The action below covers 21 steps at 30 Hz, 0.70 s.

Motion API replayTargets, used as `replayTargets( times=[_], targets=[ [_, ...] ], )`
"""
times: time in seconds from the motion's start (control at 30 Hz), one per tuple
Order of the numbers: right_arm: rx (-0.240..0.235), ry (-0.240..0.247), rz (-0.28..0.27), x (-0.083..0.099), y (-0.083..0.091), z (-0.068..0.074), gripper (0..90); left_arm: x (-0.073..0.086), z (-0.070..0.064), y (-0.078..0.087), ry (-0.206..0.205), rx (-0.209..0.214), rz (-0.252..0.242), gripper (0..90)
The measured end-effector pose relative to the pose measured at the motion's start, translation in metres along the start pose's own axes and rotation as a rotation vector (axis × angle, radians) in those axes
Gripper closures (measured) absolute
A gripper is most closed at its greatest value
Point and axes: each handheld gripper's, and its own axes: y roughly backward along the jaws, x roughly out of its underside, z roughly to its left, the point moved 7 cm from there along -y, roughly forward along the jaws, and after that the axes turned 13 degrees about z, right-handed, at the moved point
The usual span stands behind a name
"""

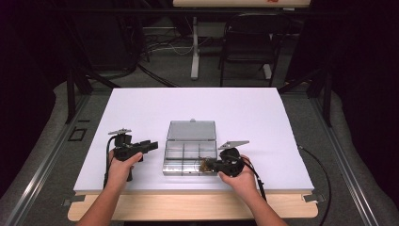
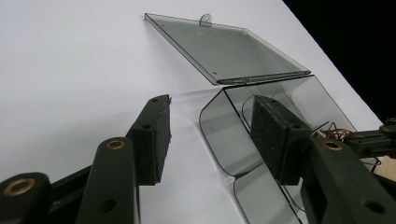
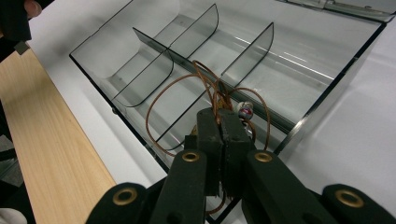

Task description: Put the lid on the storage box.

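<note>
A clear plastic organizer box (image 1: 182, 160) lies open on the white table, its lid (image 1: 191, 130) folded flat behind it and its inside split by dividers (image 3: 163, 70). My right gripper (image 1: 210, 165) (image 3: 223, 122) is shut on a tangle of brown cord (image 3: 173, 98) with a small bead (image 3: 244, 110), held over the box's near right compartment. My left gripper (image 1: 151, 145) (image 2: 208, 128) stands open just left of the box, one pad (image 2: 273, 126) in front of the box's left wall (image 2: 229, 140), and holds nothing.
The white table top (image 1: 141, 110) ends at a wooden front edge (image 1: 188, 207) close to the person's forearms. A dark chair (image 1: 249, 42) and a table leg (image 1: 195, 52) stand on the floor beyond the far edge.
</note>
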Motion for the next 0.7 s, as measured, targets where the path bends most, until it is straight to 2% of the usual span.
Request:
replayTargets(
  times=[0.23, 0.53, 0.7],
  targets=[
    [0.002, 0.003, 0.005, 0.001, -0.001, 0.001, 88.3, 0.0, 0.0, 0.0, 0.0, 0.0, -0.001, 48.0],
    [0.007, 0.007, -0.058, -0.002, 0.011, 0.003, 79.6, 0.0, 0.0, 0.0, -0.002, 0.0, 0.0, 48.0],
    [0.012, 0.0, -0.095, -0.004, 0.017, 0.001, 71.5, 0.0, 0.0, 0.0, -0.005, -0.002, -0.001, 48.0]
  ],
)
